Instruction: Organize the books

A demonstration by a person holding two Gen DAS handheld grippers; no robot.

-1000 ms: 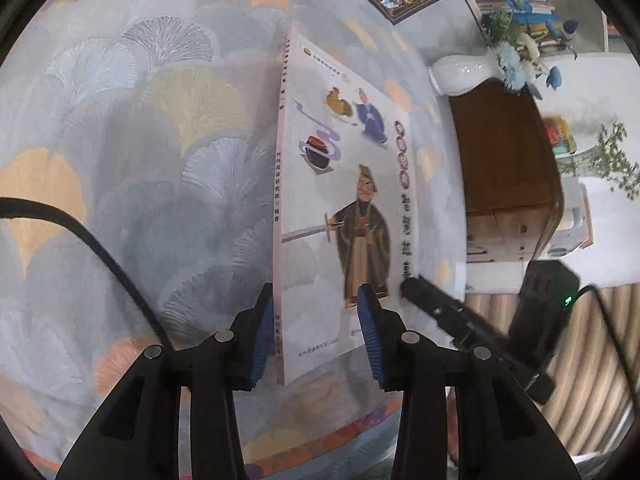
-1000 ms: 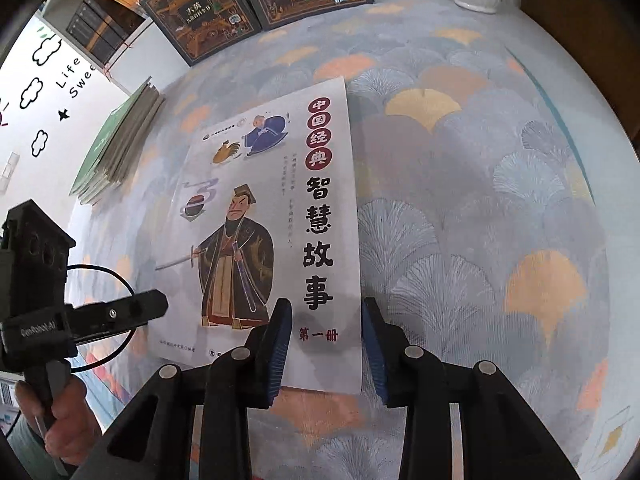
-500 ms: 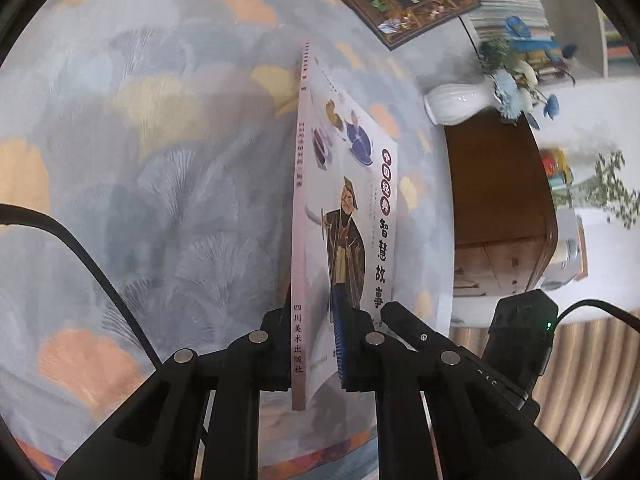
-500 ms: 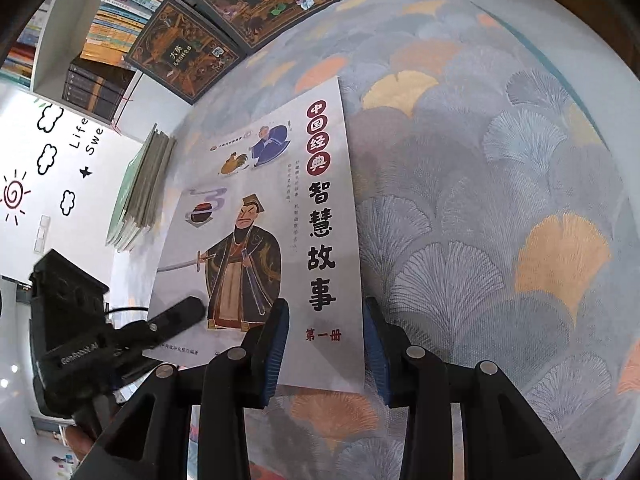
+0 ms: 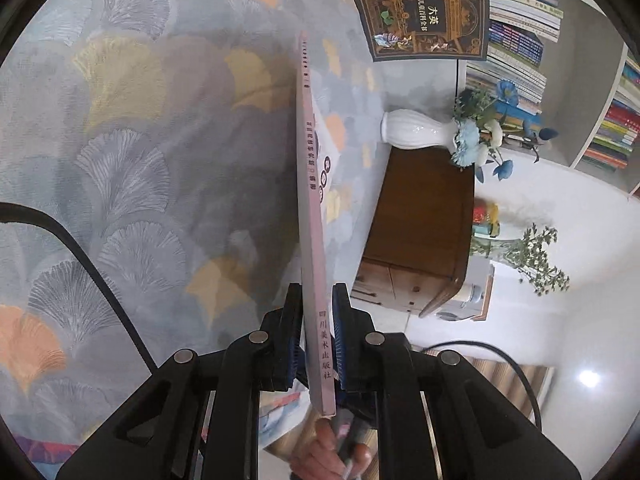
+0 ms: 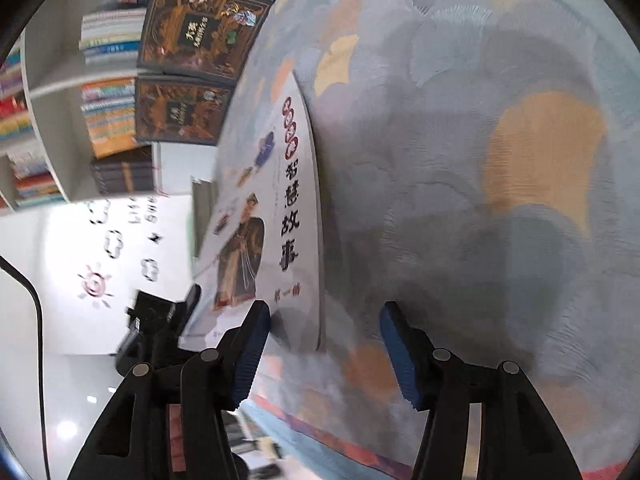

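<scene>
Thin book (image 5: 316,320) edge-on between left gripper (image 5: 316,336) pads, extending straight ahead over patterned cloth (image 5: 140,160). Ahead-right: vase (image 5: 416,134) on wooden cabinet (image 5: 424,220); farther ahead, dark book (image 5: 420,12) standing before bookshelf (image 5: 520,40). Right gripper (image 6: 324,344): book's near corner just ahead between spread fingers.

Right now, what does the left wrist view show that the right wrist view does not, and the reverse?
Only the left wrist view shows the white vase with blue flowers, the brown cabinet, and the left claw shut on the storybook's spine edge. Only the right wrist view shows the storybook's front cover, the wall stickers, and the right claw, its jaws just opened, gripping nothing. Both share the storybook, the patterned cloth, a dark encyclopedia, the bookshelf.
</scene>
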